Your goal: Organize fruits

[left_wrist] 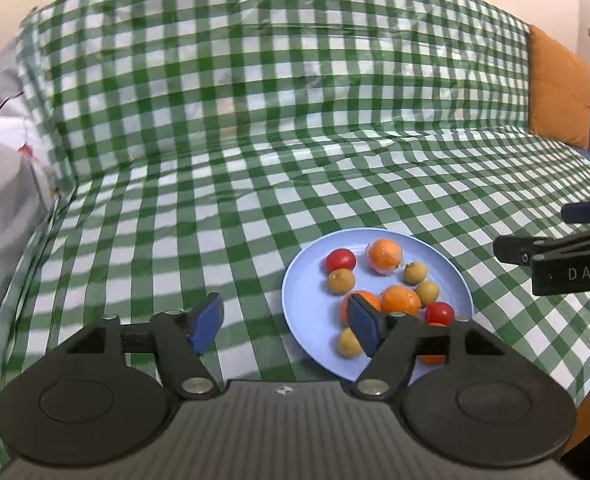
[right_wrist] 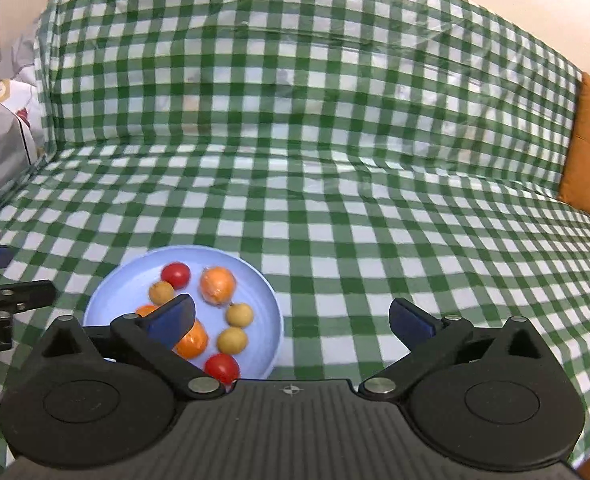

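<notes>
A light blue plate (left_wrist: pixel 307 300) lies on the checked cloth and holds mixed fruit: oranges (left_wrist: pixel 383 255), red tomatoes (left_wrist: pixel 340 260) and small yellow-brown fruits (left_wrist: pixel 341 281). My left gripper (left_wrist: pixel 285 316) hovers open over the plate's left rim with only cloth between its fingers. Its right pad covers part of an orange. In the right wrist view the same plate (right_wrist: pixel 107 300) is at lower left. My right gripper (right_wrist: pixel 291 314) is open and empty. Its left pad hangs over an orange (right_wrist: pixel 193 342) and its right pad over bare cloth. Each gripper shows at the edge of the other's view.
The green and white checked plastic cloth (left_wrist: pixel 215 208) covers a sofa seat and backrest. An orange cushion (left_wrist: pixel 559 88) stands at the far right. Grey and white bedding (left_wrist: pixel 3 184) lies at the left end. The plate sits near the seat's front edge.
</notes>
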Available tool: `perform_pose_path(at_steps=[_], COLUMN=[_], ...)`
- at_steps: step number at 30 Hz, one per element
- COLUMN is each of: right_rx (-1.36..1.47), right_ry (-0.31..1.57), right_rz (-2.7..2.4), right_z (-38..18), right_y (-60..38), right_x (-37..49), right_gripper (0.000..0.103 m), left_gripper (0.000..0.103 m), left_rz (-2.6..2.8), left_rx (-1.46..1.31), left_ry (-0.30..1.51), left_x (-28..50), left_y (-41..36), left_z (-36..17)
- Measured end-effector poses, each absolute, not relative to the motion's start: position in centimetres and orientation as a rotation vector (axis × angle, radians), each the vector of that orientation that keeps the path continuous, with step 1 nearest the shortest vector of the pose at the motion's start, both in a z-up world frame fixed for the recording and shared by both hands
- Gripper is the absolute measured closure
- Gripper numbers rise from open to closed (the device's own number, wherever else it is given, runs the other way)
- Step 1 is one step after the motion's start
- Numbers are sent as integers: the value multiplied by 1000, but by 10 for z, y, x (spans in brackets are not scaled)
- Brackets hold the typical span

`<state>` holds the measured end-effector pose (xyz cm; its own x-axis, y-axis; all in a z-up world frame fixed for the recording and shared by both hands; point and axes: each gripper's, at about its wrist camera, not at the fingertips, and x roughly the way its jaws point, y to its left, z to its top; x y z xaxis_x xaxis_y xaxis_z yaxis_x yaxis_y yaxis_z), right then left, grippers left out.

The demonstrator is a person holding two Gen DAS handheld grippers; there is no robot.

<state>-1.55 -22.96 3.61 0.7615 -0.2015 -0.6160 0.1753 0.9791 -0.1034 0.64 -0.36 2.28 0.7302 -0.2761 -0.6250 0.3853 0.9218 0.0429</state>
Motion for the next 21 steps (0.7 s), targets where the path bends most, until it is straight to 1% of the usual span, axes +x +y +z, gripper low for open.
perform_pose_path(at_steps=[1,3,12,19,20,21], right_rx=[-46,-43,39,10,12,15], right_ry=[671,662,683,711,713,716], right_rz=[-204,-200,-190,-184,-184,-184], right_z=[37,38,38,34,33,33], right_y=[-229,-228,-225,-217,-217,-217], right_x=[-20,-27,-55,-53,-52,-51], right_gripper=[1,1,1,1,1,1], left_gripper=[22,19,17,16,15,5], left_rz=[-362,-351,-284,-276,-270,-262], left_rx=[166,158,164,157,164,170], left_ry=[663,672,756,832,837,839], left_x=[3,-4,-17,-9,-8,-7], left_y=[-3,-2,-3,-4,-5,-5], left_z=[23,22,11,1,0,-1])
